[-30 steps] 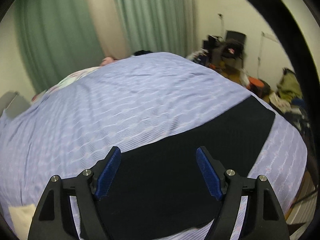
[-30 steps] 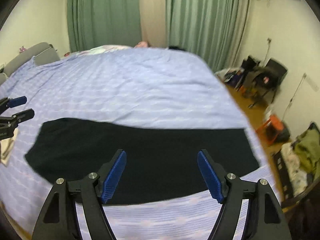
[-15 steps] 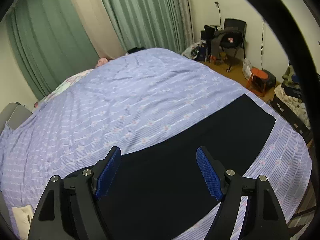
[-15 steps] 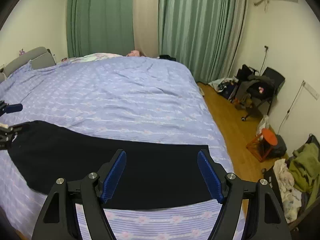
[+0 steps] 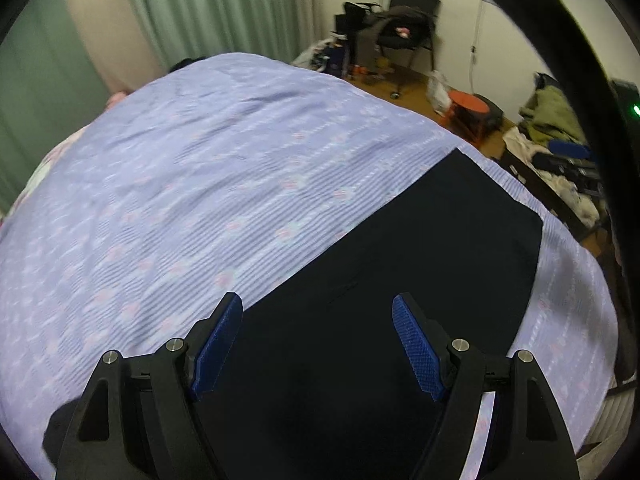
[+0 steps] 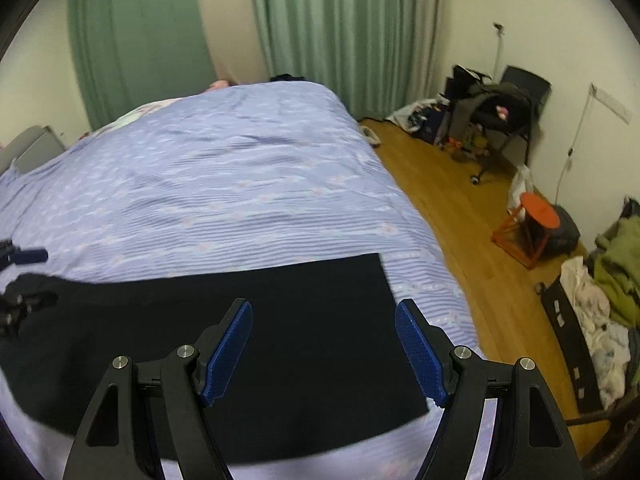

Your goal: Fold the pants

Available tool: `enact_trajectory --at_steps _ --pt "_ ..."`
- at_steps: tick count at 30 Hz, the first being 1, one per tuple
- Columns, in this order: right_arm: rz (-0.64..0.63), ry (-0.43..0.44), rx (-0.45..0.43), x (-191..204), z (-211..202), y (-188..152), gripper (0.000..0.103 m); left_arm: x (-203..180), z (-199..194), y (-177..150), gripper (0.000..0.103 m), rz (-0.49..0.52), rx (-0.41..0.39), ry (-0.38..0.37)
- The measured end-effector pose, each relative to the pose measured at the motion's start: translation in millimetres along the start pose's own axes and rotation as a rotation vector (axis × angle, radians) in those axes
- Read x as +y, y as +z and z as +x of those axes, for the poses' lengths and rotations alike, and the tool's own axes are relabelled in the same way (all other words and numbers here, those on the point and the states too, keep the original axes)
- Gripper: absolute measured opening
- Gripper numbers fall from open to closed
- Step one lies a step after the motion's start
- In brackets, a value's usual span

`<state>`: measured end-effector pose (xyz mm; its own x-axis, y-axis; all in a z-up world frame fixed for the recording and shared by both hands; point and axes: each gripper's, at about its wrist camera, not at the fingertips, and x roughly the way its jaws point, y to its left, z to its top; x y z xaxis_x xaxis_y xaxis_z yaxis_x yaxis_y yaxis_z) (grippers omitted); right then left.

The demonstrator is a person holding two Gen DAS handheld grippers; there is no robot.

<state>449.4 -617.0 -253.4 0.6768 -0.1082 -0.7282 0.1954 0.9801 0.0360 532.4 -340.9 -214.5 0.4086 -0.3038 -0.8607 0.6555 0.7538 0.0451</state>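
Note:
The black pants (image 5: pixel 400 280) lie flat as a long strip near the front edge of the lilac bedspread (image 5: pixel 200 180). My left gripper (image 5: pixel 318 340) is open and empty, hovering over one end of the pants. In the right wrist view the pants (image 6: pixel 280 320) stretch from the left edge to a straight end at the right. My right gripper (image 6: pixel 324 344) is open and empty above that right end. The left gripper's blue fingertip (image 6: pixel 28 256) shows at the far left there. The right gripper's blue finger (image 5: pixel 568 148) shows at the far right of the left wrist view.
The bed's right edge drops to a wooden floor (image 6: pixel 460 208). An orange stool (image 6: pixel 536 216), a chair piled with clothes (image 6: pixel 500 108) and a clothes heap (image 6: pixel 612 264) stand along the wall. Green curtains (image 6: pixel 340 32) hang behind the bed.
Both grippers have shifted to the right along the pants and turned toward the room's right side. Both stay open and empty; the pants have not moved.

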Motion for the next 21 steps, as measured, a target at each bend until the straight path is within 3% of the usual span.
enact_trajectory --at_steps 5,7,9,16,21 --pt "0.069 0.044 0.042 -30.1 56.3 6.4 0.075 -8.0 42.6 14.0 0.076 0.003 0.005 -0.065" --pt "0.073 0.046 0.047 -35.5 73.3 9.9 0.074 -7.7 56.0 19.7 0.072 0.003 0.018 -0.097" --pt "0.062 0.044 0.055 -39.2 91.3 13.3 0.074 -5.0 64.0 23.0 0.061 -0.014 0.034 -0.136" --pt "0.062 0.053 0.085 -43.5 125.4 10.7 0.074 -1.7 81.6 22.5 0.051 -0.020 0.073 -0.235" --pt "0.037 0.042 0.099 -45.4 138.0 8.0 0.073 -6.3 103.6 21.2 0.048 0.012 0.130 -0.214"
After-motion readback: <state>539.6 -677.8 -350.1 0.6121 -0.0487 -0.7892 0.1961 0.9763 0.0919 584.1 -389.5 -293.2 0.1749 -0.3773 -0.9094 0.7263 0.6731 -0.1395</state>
